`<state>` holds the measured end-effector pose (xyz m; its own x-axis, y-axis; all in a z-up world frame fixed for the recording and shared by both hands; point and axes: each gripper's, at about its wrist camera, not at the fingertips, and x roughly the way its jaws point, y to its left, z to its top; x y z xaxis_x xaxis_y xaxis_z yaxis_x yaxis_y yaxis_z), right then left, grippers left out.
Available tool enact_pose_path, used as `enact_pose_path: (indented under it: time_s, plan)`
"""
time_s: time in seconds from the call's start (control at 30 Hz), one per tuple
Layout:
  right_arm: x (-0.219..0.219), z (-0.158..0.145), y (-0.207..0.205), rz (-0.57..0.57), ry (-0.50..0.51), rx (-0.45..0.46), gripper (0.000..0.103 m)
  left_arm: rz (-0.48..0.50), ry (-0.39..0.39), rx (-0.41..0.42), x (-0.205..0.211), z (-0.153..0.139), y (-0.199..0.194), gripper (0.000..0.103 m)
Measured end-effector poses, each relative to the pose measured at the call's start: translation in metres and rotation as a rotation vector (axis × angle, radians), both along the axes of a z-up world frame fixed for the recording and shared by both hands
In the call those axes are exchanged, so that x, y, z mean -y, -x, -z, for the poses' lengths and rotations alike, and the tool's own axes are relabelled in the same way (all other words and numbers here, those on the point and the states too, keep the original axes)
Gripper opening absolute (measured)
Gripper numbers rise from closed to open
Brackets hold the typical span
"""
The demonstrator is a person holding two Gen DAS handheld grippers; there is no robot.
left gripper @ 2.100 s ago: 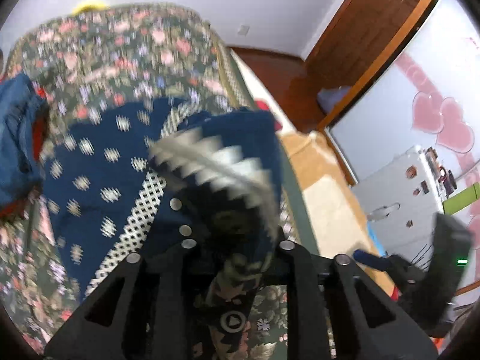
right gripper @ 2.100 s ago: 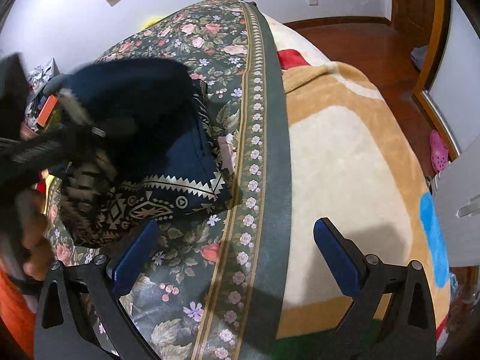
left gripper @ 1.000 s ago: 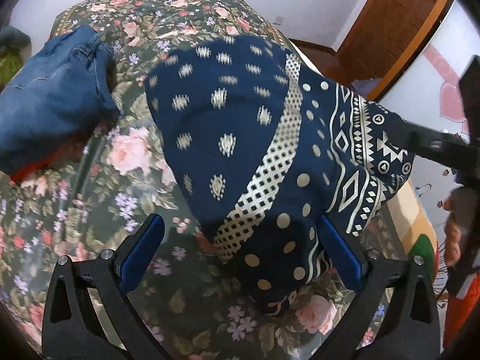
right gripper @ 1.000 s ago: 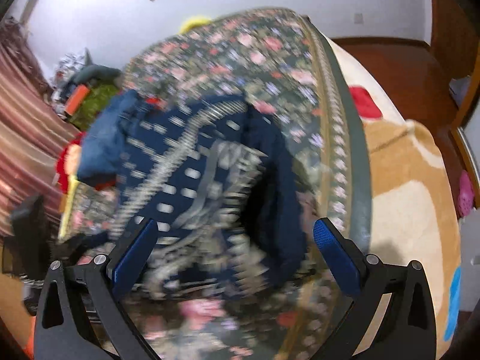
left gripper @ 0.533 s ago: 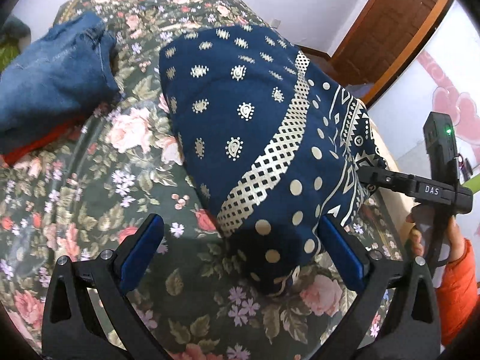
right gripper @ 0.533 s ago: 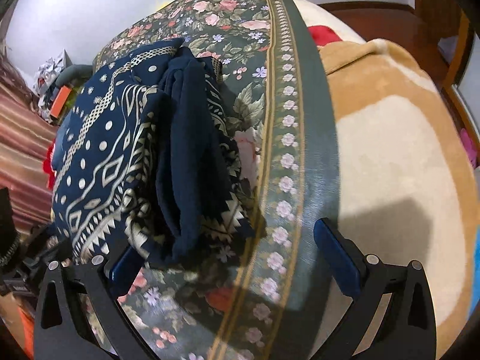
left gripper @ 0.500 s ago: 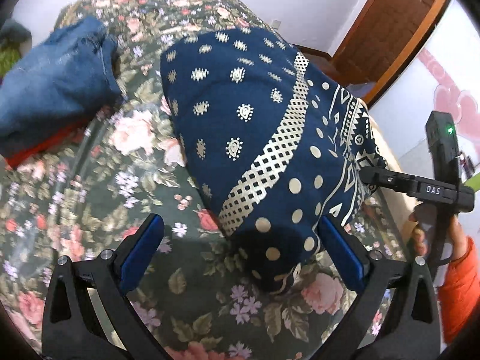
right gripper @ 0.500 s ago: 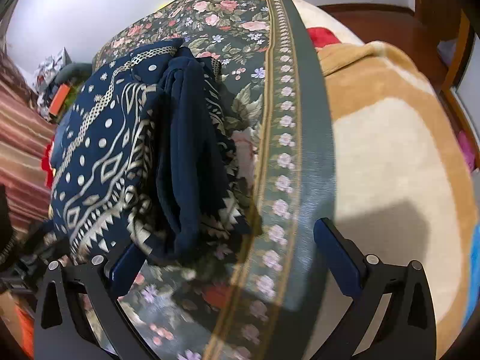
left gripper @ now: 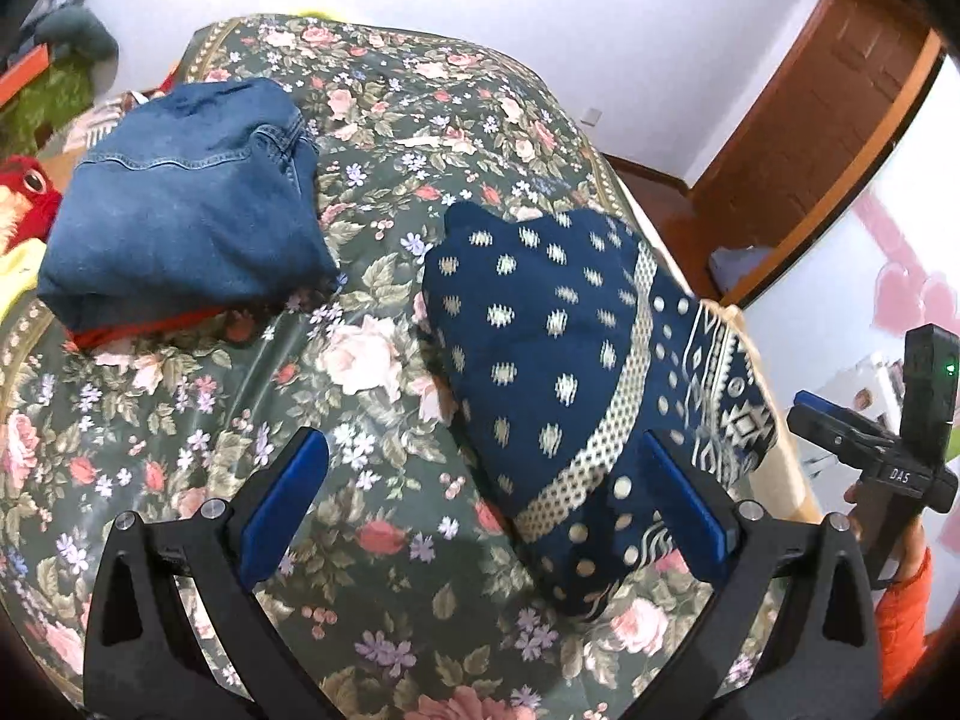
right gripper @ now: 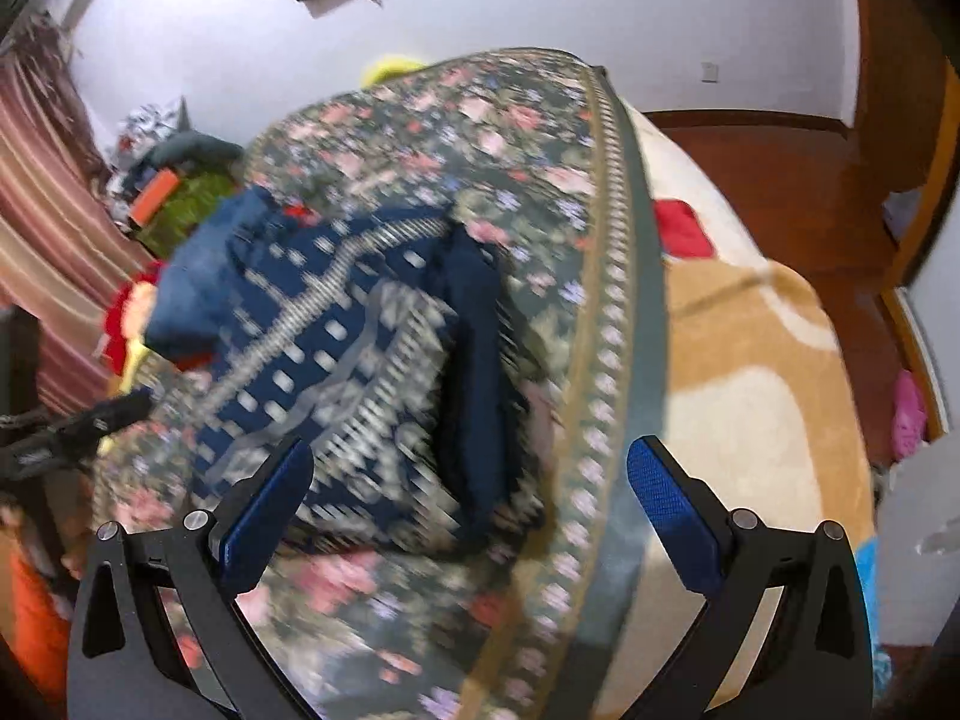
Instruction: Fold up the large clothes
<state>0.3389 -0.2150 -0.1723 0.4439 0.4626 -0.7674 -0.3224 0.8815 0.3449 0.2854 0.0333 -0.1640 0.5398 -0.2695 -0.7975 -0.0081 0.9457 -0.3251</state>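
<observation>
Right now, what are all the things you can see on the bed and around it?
Patterned garment: one, navy with cream print, folded on the bedspread.
Jeans: one, blue denim, folded, apart from it.
Bedspread: one, dark green floral, covering the bed.
Blanket: one, tan and cream, beside the bedspread.
Plush toy: one, red, at the edge.
Door: one, brown wood.
Left gripper: open, empty.
Right gripper: open, empty.

From the left gripper (left gripper: pixel 486 510) we look down and forward over the bed (left gripper: pixel 180 408), close above it, toward the wall. From the right gripper (right gripper: pixel 471 501) we face the bed's edge, blurred. Both views share the folded navy garment (left gripper: pixel 552 360) and the jeans (left gripper: pixel 180 204).
</observation>
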Motion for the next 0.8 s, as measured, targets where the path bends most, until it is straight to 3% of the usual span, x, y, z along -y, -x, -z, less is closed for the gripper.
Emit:
enact_pose_path:
  time_s: [0.17, 0.4, 0.6, 0.8]
  plan:
    - [-0.016, 0.016, -0.024, -0.007, -0.071, -0.083, 0.103, 0.011, 0.108, -0.048, 0.005, 0.011, -0.018, 0.103]
    - [-0.024, 0.069, -0.06, -0.023, -0.107, -0.281, 0.103, 0.029, 0.239, -0.17, 0.02, 0.052, -0.043, 0.103]
    - [-0.025, 0.102, -0.084, -0.081, -0.236, -0.465, 0.103, 0.039, 0.333, -0.223, 0.025, 0.077, -0.06, 0.103]
    - [-0.029, 0.101, -0.087, -0.123, -0.275, -0.47, 0.103, 0.03, 0.481, -0.282, 0.025, 0.101, -0.072, 0.103]
